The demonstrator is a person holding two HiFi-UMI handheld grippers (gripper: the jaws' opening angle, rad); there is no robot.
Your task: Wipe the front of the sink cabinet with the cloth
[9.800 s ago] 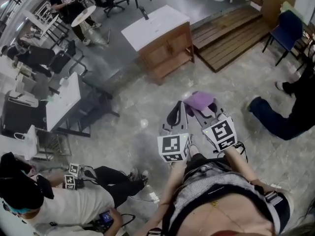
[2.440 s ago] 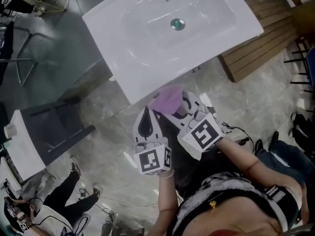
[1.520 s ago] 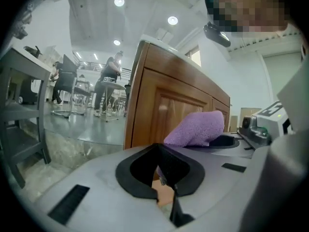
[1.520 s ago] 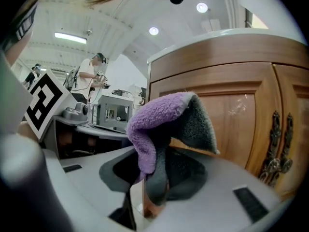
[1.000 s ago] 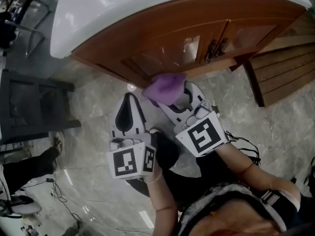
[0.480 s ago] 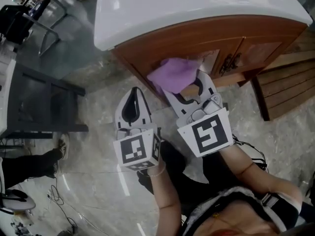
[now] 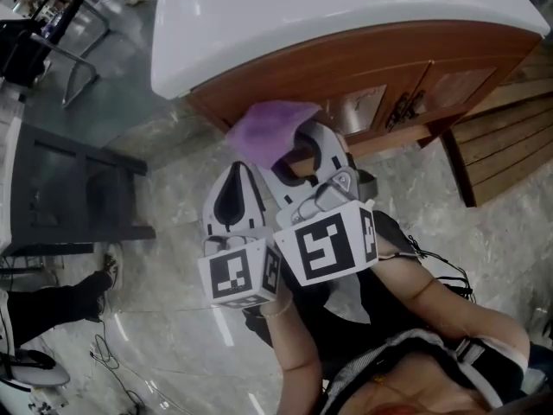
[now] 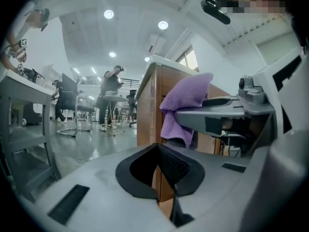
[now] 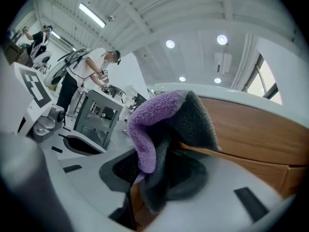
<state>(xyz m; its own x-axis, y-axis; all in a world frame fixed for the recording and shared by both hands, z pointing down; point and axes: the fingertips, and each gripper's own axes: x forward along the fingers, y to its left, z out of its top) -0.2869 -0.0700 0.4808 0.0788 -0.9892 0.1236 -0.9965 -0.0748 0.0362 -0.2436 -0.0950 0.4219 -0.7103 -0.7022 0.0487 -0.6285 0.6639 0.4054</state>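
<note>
The sink cabinet (image 7: 380, 63) has a brown wooden front under a white sink top (image 7: 328, 7). My right gripper (image 7: 289, 150) is shut on a purple cloth (image 7: 263, 128), which it holds up at the cabinet's left front corner, just under the white rim. From the right gripper view the cloth (image 9: 154, 124) bulges out of the jaws, with the wood front (image 9: 251, 129) right behind it. My left gripper (image 7: 235, 180) sits lower, beside the right one and apart from the cabinet, shut with nothing in it. Its own view shows the pads (image 8: 166, 166) meeting, and the cloth (image 8: 186, 105) above.
Metal door handles (image 7: 406, 106) sit right of the cloth on the cabinet. A wooden slatted platform (image 7: 510, 145) lies on the floor at the right. A dark grey table frame (image 7: 69, 188) stands at the left, with a person's leg and shoe (image 7: 60, 292) below it.
My right gripper has carried the cloth leftward along the cabinet front to its left corner and rolled, so its marker cube now overlaps the left gripper's. The left gripper has barely moved.
</note>
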